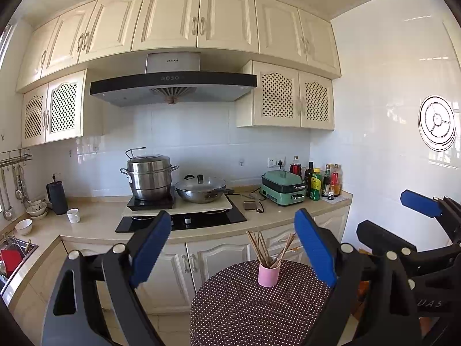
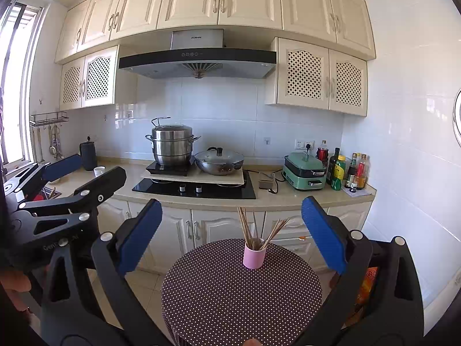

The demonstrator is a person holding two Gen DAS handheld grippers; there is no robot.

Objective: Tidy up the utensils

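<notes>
A pink cup (image 1: 268, 274) stands upright on a round table with a brown polka-dot cloth (image 1: 245, 311). Several wooden chopsticks (image 1: 259, 248) stand in it, fanned out. The cup (image 2: 253, 255), the chopsticks (image 2: 250, 230) and the table (image 2: 230, 294) also show in the right wrist view. My left gripper (image 1: 233, 248) is open and empty, held above the table short of the cup. My right gripper (image 2: 230, 236) is open and empty, at a similar height. Each gripper shows at the edge of the other's view, the right (image 1: 403, 230) and the left (image 2: 72, 178).
Behind the table runs a kitchen counter (image 1: 95, 222) with a cooktop (image 1: 201, 219), a steel steamer pot (image 1: 149, 176), a lidded wok (image 1: 201, 189), a green electric cooker (image 1: 283, 187) and bottles (image 1: 325, 180). A sink (image 1: 14, 253) and bowls (image 1: 36, 209) lie at the left.
</notes>
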